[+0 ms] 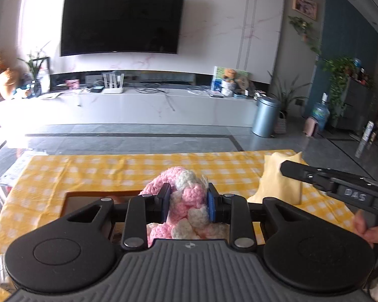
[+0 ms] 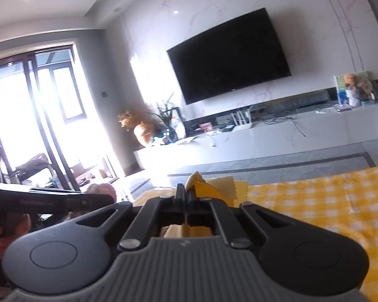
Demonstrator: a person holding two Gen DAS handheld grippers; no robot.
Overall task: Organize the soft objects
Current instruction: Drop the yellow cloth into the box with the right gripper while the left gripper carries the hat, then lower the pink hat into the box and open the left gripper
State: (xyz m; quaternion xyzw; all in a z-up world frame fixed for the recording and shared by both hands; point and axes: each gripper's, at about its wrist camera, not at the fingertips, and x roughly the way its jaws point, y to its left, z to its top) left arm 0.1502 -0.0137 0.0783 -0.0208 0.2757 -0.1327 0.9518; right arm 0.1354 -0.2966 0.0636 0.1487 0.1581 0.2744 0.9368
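Observation:
In the left wrist view my left gripper (image 1: 189,191) is shut on a pink and white knitted piece (image 1: 186,201), which bulges out above and below the pads. It hangs over the yellow checked tablecloth (image 1: 100,168). At the right, my right gripper (image 1: 286,168) pinches a pale yellow cloth (image 1: 279,186) that droops onto the table. In the right wrist view the right gripper (image 2: 185,188) is shut on that yellow cloth (image 2: 214,186), lifted and pointing toward the room. The left gripper (image 2: 109,197) with the knitted piece (image 2: 100,188) shows at the left.
A brown wooden tray (image 1: 70,201) lies on the table under the left gripper. A person's hand (image 1: 368,229) holds the right gripper's handle. Beyond the table are grey floor, a long white TV bench (image 1: 138,105), a wall TV and a metal bin (image 1: 265,115).

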